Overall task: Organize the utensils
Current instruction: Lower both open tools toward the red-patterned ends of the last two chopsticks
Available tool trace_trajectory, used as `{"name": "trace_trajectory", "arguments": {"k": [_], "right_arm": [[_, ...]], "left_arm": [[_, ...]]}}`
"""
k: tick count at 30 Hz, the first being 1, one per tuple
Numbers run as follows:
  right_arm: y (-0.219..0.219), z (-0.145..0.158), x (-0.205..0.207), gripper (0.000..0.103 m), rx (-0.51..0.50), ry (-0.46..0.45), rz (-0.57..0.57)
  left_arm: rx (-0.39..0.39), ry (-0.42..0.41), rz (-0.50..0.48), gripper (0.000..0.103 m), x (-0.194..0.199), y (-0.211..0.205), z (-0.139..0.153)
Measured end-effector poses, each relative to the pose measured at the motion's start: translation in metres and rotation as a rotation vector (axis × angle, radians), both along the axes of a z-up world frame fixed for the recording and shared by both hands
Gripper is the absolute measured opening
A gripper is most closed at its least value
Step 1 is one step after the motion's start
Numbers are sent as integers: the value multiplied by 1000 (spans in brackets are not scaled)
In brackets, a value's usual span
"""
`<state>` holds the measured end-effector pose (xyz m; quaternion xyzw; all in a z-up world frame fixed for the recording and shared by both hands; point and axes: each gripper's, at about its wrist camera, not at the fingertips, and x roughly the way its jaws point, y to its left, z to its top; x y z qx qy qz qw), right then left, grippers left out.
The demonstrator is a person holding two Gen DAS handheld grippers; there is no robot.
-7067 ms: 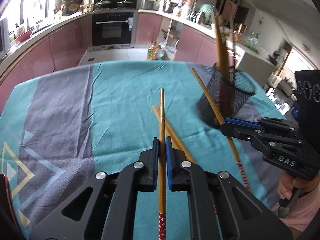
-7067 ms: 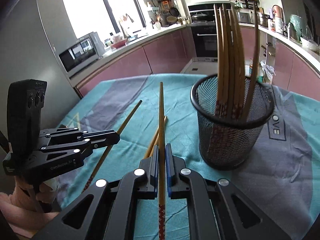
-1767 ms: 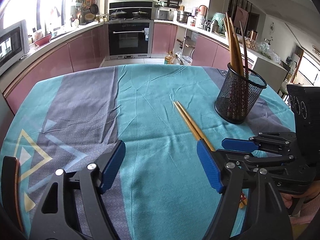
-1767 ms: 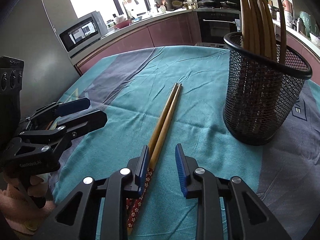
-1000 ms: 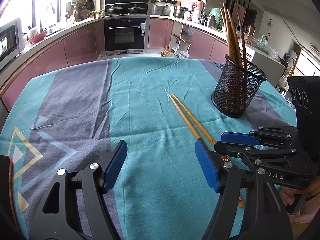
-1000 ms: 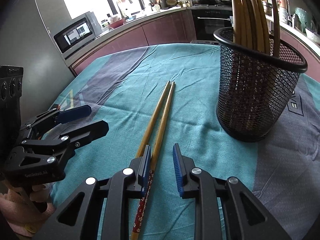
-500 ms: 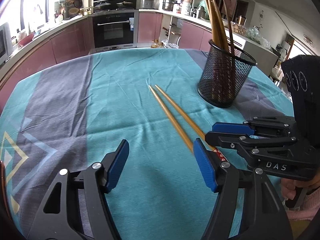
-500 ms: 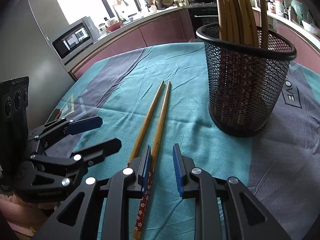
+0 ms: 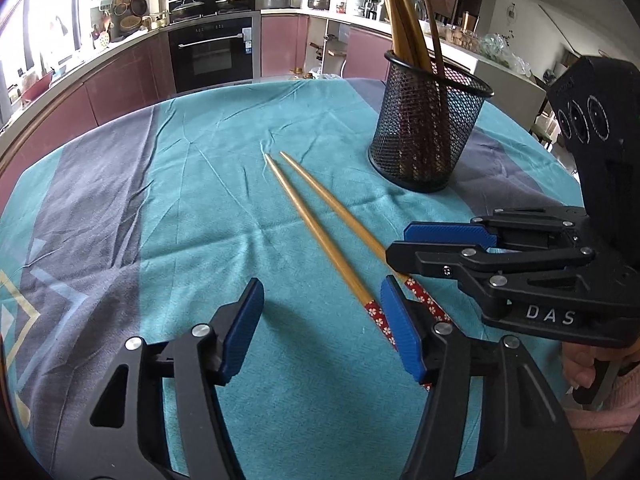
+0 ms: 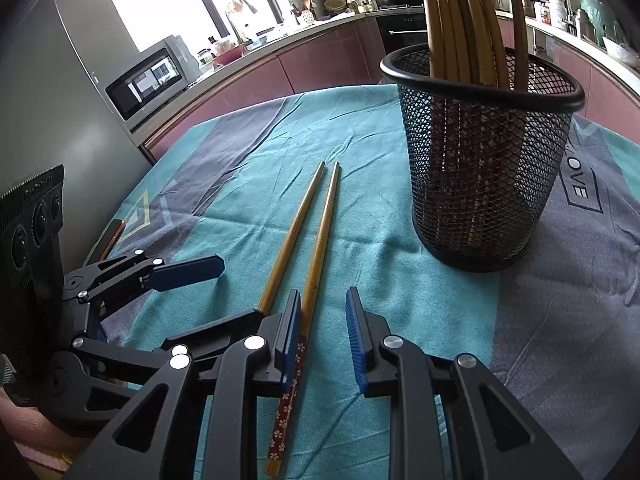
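left gripper (image 9: 322, 324) closing, apparently empty; right gripper (image 10: 322, 338) narrowly parted.

Two chopsticks (image 10: 316, 236) lie on the surface. One mesh holder (image 10: 484, 176) holds several more chopsticks (image 10: 460, 20); the exact number I cannot tell.

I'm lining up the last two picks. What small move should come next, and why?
Probably close the right gripper on the chopstick lying between its open pads. The left gripper, jaws just narrowing but open, is settling beside the other chopstick. Both lie flat on the tablecloth, outside the mesh holder.
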<state>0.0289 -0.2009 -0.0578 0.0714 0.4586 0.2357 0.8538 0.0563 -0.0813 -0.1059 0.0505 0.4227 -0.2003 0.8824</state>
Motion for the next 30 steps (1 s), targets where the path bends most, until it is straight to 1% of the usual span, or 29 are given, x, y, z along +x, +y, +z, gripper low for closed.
{"name": "trace_trajectory", "arguments": {"k": [9, 13, 22, 30], "right_arm": [[-1, 0, 0, 21, 3, 1, -1], [-1, 0, 0, 21, 2, 1, 0], [-1, 1, 2, 21, -8, 0, 1], [9, 2, 16, 21, -32, -10, 14]], "left_arm": [[17, 6, -2, 57, 0, -2, -3], [19, 8, -2, 55, 0, -2, -3], [6, 17, 3, 51, 1, 3, -3], [-15, 27, 8, 48, 3, 8, -3]]}}
